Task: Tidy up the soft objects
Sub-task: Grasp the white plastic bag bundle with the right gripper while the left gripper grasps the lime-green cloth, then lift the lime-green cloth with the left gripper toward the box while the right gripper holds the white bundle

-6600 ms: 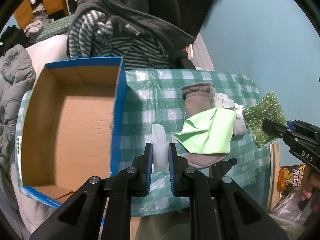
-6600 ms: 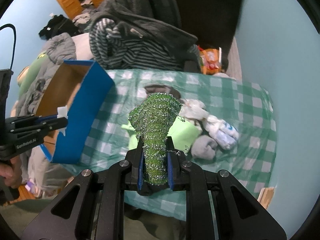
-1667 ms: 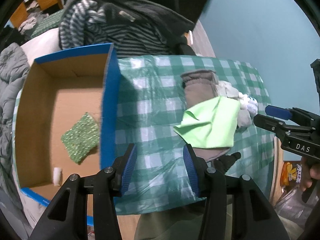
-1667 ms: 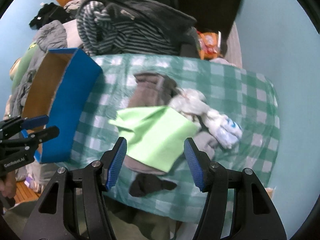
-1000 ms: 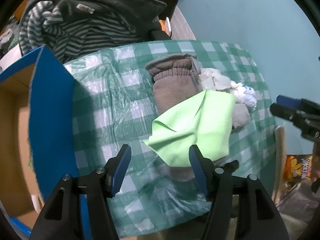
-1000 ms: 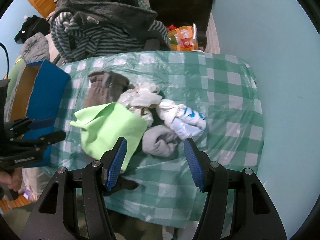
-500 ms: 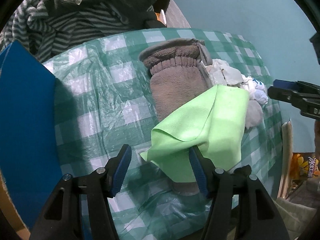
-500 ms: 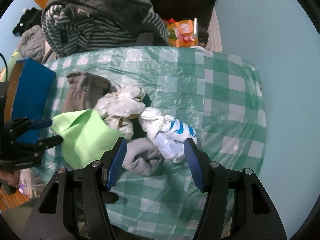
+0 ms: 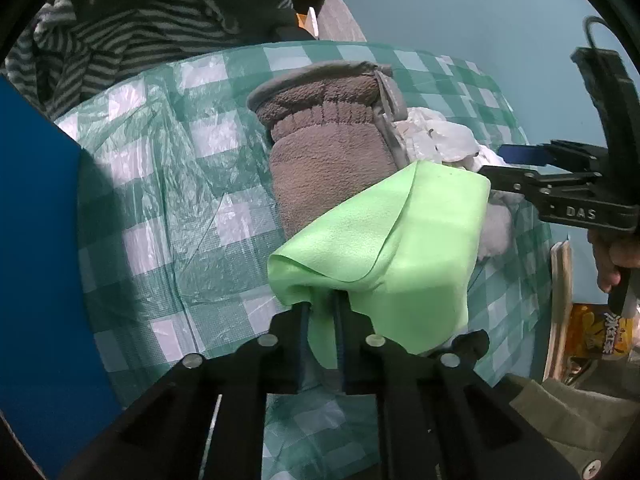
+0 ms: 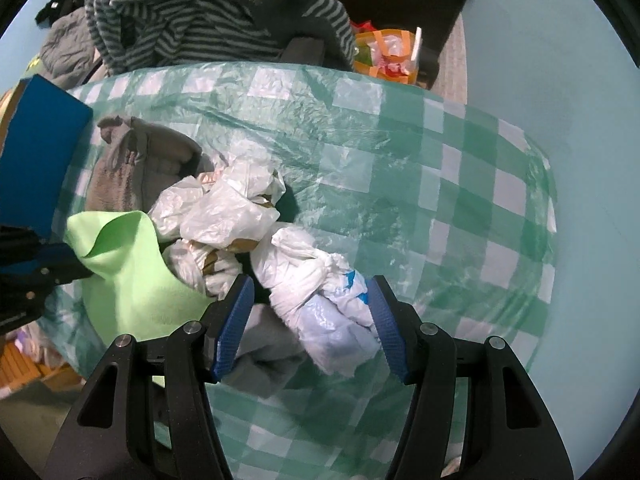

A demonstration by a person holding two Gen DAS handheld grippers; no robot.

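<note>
My left gripper (image 9: 322, 320) is shut on the near edge of a light green cloth (image 9: 384, 248), which drapes over a brown fleece mitten (image 9: 328, 152) on the checked tablecloth. The cloth also shows in the right wrist view (image 10: 132, 280). My right gripper (image 10: 310, 312) is open, its blue pads either side of a knotted white and blue plastic bag (image 10: 324, 300). A crumpled white bag (image 10: 224, 208) and a grey sock (image 10: 264, 344) lie beside it. The right gripper also shows in the left wrist view (image 9: 516, 164).
The blue-walled cardboard box (image 9: 36, 280) stands at the left, also in the right wrist view (image 10: 36, 152). Striped and dark clothes (image 10: 208, 12) pile behind the table. An orange bag (image 10: 384, 52) sits at the back. A teal wall (image 10: 560, 60) is on the right.
My left gripper has closed on the green cloth's edge. My right gripper has moved down closer, with the white and blue bag now between its open pads.
</note>
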